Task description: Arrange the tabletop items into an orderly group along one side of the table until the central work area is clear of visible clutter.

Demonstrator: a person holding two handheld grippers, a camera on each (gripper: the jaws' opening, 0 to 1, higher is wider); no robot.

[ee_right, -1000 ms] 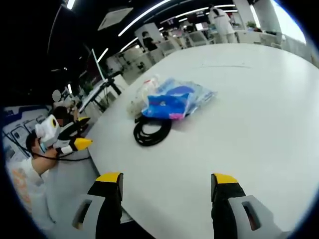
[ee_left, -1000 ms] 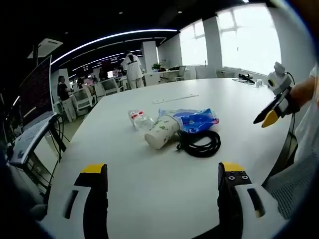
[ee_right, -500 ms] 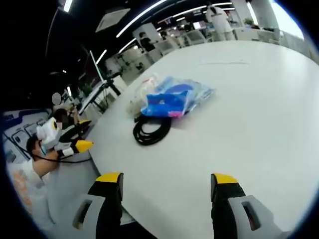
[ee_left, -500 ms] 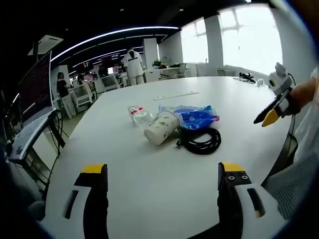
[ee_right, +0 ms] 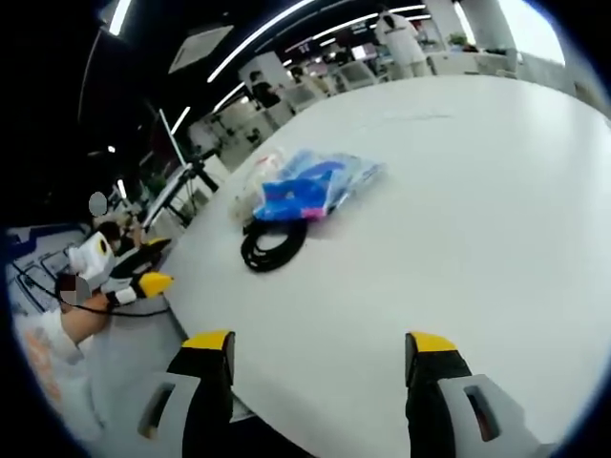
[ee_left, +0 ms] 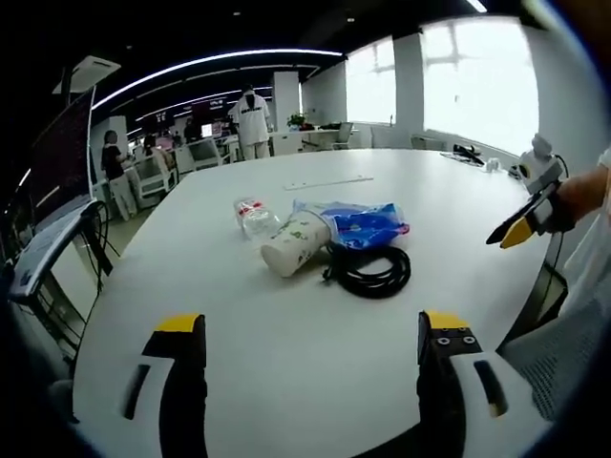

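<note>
On the white round table (ee_left: 286,315) lies a small heap: a paper cup (ee_left: 294,244) on its side, a clear plastic bottle (ee_left: 251,217) behind it, a blue plastic bag (ee_left: 363,221) and a coiled black cable (ee_left: 368,271). My left gripper (ee_left: 310,329) hangs open near the table's edge, well short of the heap. The right gripper (ee_left: 516,229) enters that view from the right, off the table. In the right gripper view the blue bag (ee_right: 310,186) and black cable (ee_right: 272,246) lie far ahead of my open right gripper (ee_right: 315,342); the left gripper (ee_right: 143,277) shows at the left.
A thin white strip (ee_left: 329,182) lies farther back on the table. Desks, chairs and standing people (ee_left: 253,119) fill the office behind. A monitor on a stand (ee_left: 52,219) is left of the table. Bright windows (ee_left: 458,76) line the far wall.
Both views have shifted slightly with the hands: the heap sits a little further left in each. Nothing on the table has moved and both grippers stay open.
</note>
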